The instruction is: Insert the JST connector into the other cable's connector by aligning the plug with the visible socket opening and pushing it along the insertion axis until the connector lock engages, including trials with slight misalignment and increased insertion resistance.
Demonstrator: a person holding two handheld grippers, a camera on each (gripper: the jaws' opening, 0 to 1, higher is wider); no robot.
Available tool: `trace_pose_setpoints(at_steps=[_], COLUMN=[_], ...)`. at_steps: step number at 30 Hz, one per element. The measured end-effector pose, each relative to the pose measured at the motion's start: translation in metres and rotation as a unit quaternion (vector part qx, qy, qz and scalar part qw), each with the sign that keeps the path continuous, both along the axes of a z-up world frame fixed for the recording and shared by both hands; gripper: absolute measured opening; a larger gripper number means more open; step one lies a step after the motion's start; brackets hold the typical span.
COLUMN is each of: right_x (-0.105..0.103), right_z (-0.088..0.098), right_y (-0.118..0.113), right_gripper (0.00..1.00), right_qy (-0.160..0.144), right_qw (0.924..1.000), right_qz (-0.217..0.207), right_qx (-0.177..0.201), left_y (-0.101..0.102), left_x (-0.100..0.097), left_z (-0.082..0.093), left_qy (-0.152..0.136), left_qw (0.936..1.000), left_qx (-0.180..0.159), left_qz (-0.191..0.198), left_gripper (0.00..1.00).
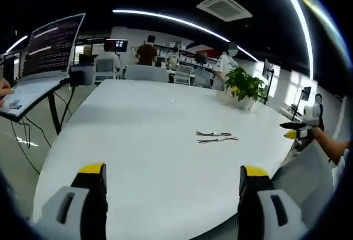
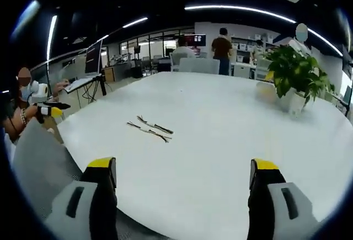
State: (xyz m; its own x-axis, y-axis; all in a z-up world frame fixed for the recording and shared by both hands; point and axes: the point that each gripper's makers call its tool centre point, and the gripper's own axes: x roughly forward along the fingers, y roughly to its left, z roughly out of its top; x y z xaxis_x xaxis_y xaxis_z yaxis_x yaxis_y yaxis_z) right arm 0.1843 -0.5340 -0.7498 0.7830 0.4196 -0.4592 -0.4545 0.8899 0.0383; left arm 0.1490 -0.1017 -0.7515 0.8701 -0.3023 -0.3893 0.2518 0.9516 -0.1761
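Two thin dark cables with small connectors (image 1: 216,137) lie side by side on the white table (image 1: 143,140), apart from both grippers. The right gripper view has the same cables (image 2: 150,128) left of centre. My left gripper (image 1: 174,176) is open over the table's near edge, its yellow-tipped jaws wide apart with nothing between them. My right gripper (image 2: 185,174) is likewise open and holds nothing. The right gripper (image 1: 298,131) also appears at the right edge of the left gripper view, and the left gripper (image 2: 48,107) at the left edge of the right gripper view.
A potted green plant (image 1: 244,87) stands at the table's far right; it is seen again as the plant (image 2: 295,77). A laptop (image 1: 49,49) sits on a side desk. Chairs and several people are beyond the table's far end. A grey chair back (image 2: 41,163) is near.
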Motion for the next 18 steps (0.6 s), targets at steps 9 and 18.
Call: trace_pose_setpoints(at_steps=[9, 18], right_x=[-0.004, -0.008], right_z=[-0.004, -0.013], right_y=[-0.007, -0.01], right_gripper=[1.0, 1.0], right_qy=[0.009, 0.017], right_qw=[0.9999, 0.9998], right_qz=[-0.002, -0.004], right_qx=[-0.012, -0.012], left_y=[-0.009, -0.02], left_x=[0.002, 0.003], left_z=[-0.002, -0.006], left_qy=[0.005, 0.009], left_qw=[0.9999, 0.9998], left_qx=[-0.01, -0.011], left_qz=[-0.007, -0.016], left_gripper=[0.99, 0.99])
